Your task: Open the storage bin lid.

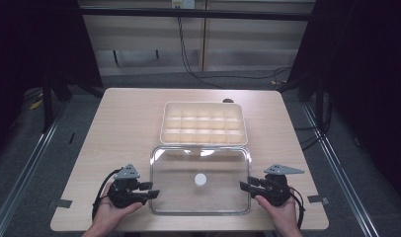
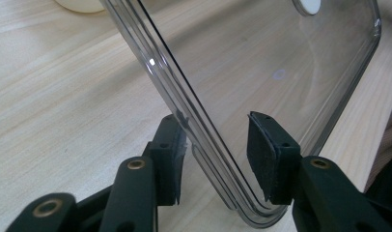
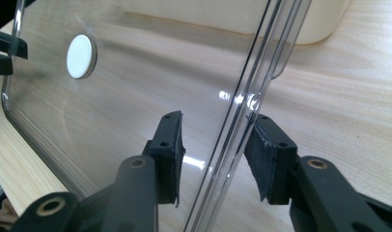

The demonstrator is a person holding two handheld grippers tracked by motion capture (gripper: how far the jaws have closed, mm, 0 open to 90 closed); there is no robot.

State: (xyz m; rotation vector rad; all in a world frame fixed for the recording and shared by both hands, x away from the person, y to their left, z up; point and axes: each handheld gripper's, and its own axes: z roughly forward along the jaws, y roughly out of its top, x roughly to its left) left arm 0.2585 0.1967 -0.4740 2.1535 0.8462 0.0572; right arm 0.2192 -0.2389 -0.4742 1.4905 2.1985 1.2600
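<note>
Lid: we found the clear plastic lid (image 1: 200, 165) lying flat on the near half of the wooden table (image 1: 124, 123), its far edge just beside the tray.
Disc: we noted a small white disc (image 1: 200, 179) at the middle of the lid.
Tray: we saw the cream compartment tray (image 1: 204, 123) beyond the lid, towards the far side of the table.
Left gripper: we held the left gripper (image 1: 150, 190) at the lid's left edge, near its near-left corner; in the left gripper view (image 2: 218, 162) the jaws stood apart with the lid's rim between them, one pad (image 2: 172, 154) just beside the rim and the other well clear.
Right gripper: we held the right gripper (image 1: 246, 185) at the lid's right edge; in the right gripper view (image 3: 216, 157) the jaws stood apart on either side of the rim, and neither pad (image 3: 171, 152) pressed on it.
Hands: we saw the left hand (image 1: 109, 212) and the right hand (image 1: 282, 212) come in from the near edge.
</note>
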